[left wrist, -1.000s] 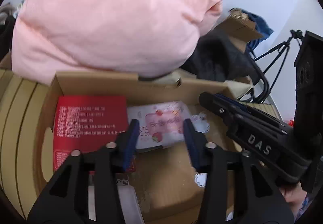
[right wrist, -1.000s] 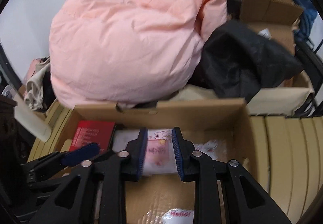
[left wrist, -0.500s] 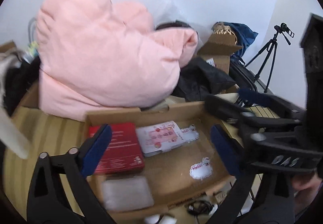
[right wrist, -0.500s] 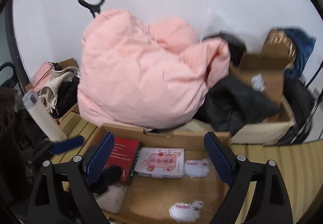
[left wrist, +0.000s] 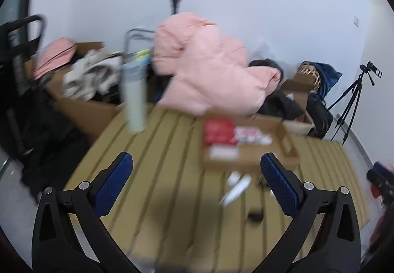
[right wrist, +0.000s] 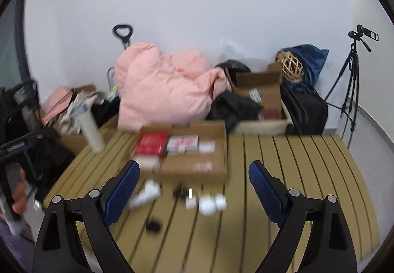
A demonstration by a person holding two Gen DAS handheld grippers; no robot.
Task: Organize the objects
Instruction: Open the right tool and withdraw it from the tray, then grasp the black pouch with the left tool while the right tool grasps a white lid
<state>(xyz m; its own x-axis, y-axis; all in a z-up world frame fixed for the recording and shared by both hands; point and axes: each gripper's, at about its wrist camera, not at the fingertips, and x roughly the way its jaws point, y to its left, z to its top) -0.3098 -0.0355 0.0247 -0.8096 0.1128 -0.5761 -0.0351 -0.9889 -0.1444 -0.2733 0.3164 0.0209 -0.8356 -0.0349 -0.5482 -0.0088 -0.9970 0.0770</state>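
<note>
Red box (right wrist: 152, 143) print blurred, unreadable; pkgs too.

wall (right wrist: 197, 2): plain white | floor mat (right wrist: 307, 162): tan, dark-slatted | tripod (right wrist: 349, 80): right corner | light: even

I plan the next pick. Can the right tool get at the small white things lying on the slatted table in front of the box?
Probably yes. The right tool is open and empty, and the small white things lie uncovered on the slatted table, nothing between.
</note>
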